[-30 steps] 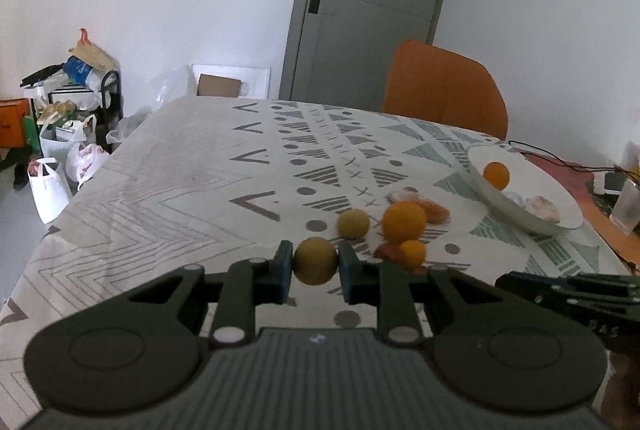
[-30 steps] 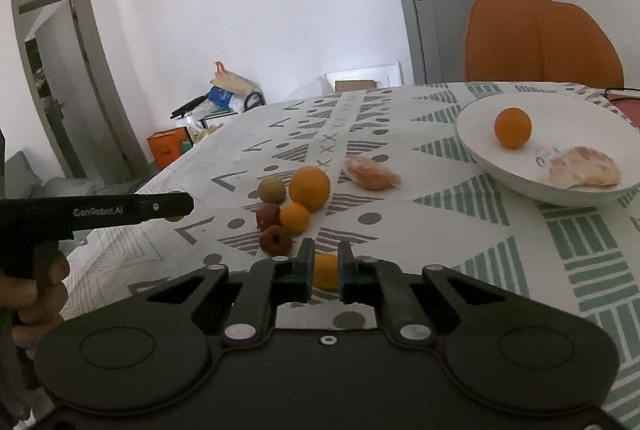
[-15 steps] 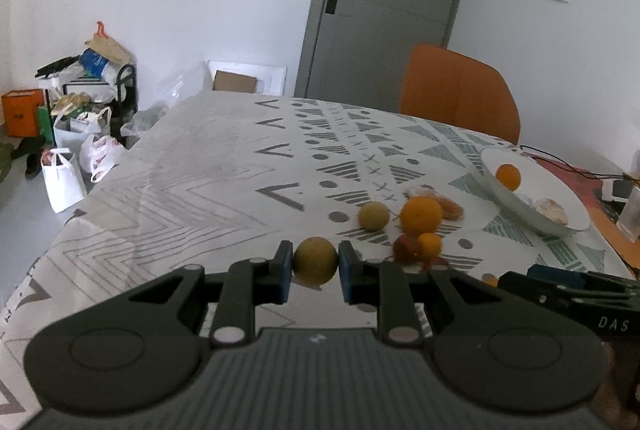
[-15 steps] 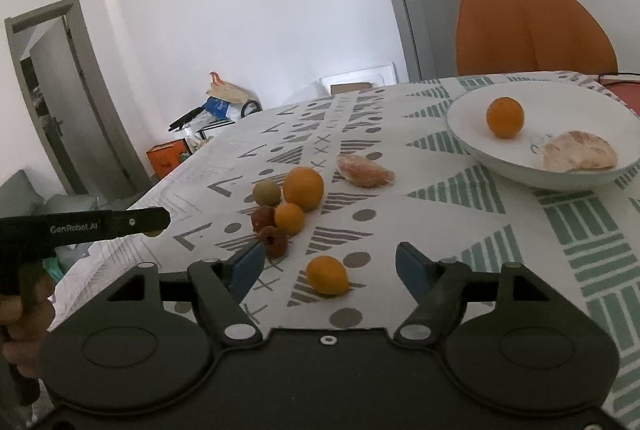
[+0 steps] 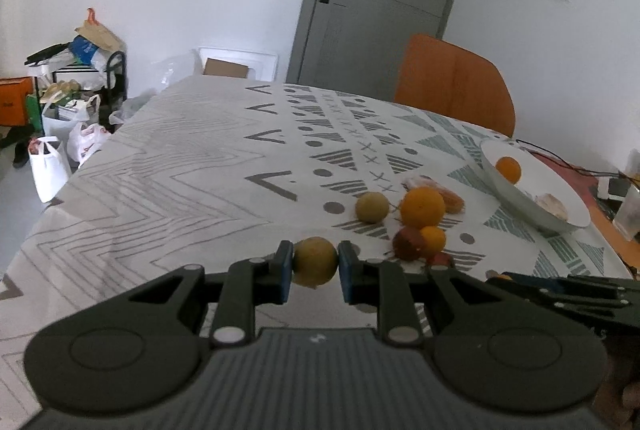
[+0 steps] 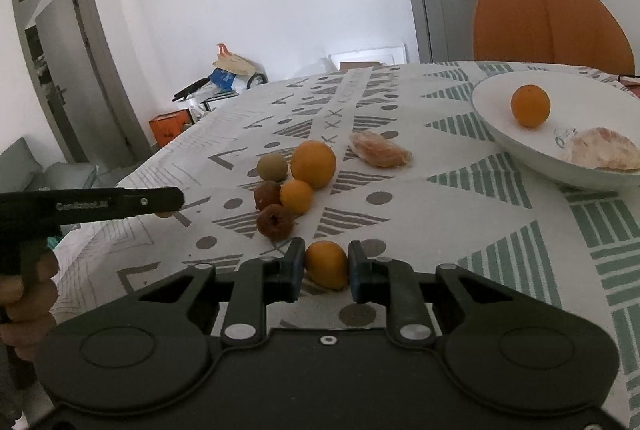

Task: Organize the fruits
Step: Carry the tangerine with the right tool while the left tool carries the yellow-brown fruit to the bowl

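Right wrist view, lower centre: right gripper (image 6: 323,266) clamped on a small round orange mandarin (image 6: 326,265) — left gripper (image 5: 312,265) pinches a yellow-green ball-shaped fruit (image 5: 315,261). Both smooth rounds could squirt free before the white shallow bowl (image 6: 496,126), upper right.

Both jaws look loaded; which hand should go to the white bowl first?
Right, probably. The right gripper is shut on a small orange, and the white bowl lies on its side. The left gripper, holding a greenish-yellow fruit, sits farther off.
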A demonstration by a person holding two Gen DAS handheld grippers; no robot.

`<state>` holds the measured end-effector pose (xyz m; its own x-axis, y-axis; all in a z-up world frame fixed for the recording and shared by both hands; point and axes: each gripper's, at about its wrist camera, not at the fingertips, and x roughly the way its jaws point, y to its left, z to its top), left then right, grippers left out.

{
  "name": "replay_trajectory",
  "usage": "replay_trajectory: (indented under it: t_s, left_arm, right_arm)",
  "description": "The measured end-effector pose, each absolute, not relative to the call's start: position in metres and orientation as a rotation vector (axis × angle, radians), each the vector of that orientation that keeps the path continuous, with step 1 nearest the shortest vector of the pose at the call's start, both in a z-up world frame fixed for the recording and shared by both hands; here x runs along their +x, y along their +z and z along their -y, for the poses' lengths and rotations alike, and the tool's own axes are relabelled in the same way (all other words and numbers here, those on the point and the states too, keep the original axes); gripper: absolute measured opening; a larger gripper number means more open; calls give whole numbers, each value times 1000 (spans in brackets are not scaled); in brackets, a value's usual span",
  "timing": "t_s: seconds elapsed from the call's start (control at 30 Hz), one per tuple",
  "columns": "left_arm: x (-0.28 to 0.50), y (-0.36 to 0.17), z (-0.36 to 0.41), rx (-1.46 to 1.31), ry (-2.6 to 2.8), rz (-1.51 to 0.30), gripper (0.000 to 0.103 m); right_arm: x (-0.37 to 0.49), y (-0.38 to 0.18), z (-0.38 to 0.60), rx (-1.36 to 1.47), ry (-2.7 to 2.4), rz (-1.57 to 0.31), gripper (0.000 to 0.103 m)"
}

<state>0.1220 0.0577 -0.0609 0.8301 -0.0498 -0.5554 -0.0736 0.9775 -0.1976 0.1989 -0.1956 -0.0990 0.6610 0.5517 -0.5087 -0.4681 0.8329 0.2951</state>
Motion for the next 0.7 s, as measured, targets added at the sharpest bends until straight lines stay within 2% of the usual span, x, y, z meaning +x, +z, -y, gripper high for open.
replay_trajectory:
  t_s: [0.7]
  left_arm:
    - [163,-39,10,-127,-112,-564,23]
  right_arm:
    - [204,-79,261,189,485,-500,21]
